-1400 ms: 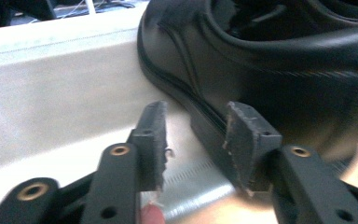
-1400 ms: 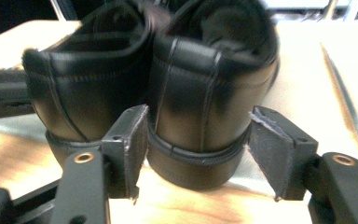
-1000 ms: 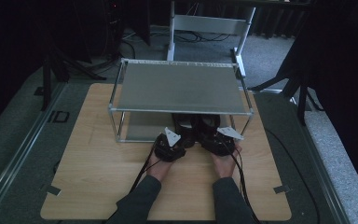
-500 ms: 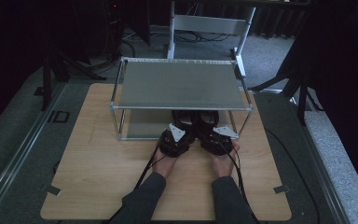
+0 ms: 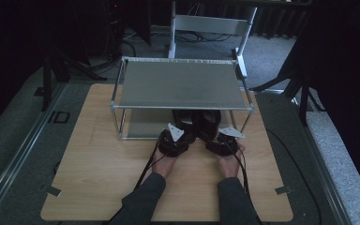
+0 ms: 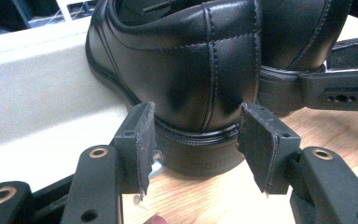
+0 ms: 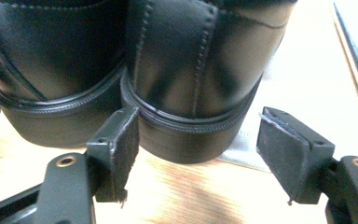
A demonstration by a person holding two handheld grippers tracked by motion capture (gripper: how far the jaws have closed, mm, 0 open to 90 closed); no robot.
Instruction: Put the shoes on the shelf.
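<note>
**High view: both grippers parked at the heels of a pair of black shoes**

High view first: the left gripper (image 5: pixel 179 136) and right gripper (image 5: pixel 221 137) sit side by side at the front edge of the metal shelf rack (image 5: pixel 183 107), each pointing away from the person. Directly ahead of them, tucked on the rack's lower shelf (image 5: pixel 140 124), stands the pair of black leather shoes, heels toward the jaws, toes running away under the top shelf. So each shoe's long axis lines up with its gripper's reach.

Left gripper view now: the left shoe (image 6: pixel 186 65) has its heel counter sitting just beyond the two pads, which stand spread either side of it, gaps visible, nothing pinched. The left gripper's jaws have just been easing shut a touch, the heel between them but not pressed.

Right gripper view: the right shoe (image 7: pixel 196 70) lies dead ahead, heel between wide-spread pads, clear daylight on the right pad. Those jaws have just been opening again. Each hand is nearest its own shoe.
</note>
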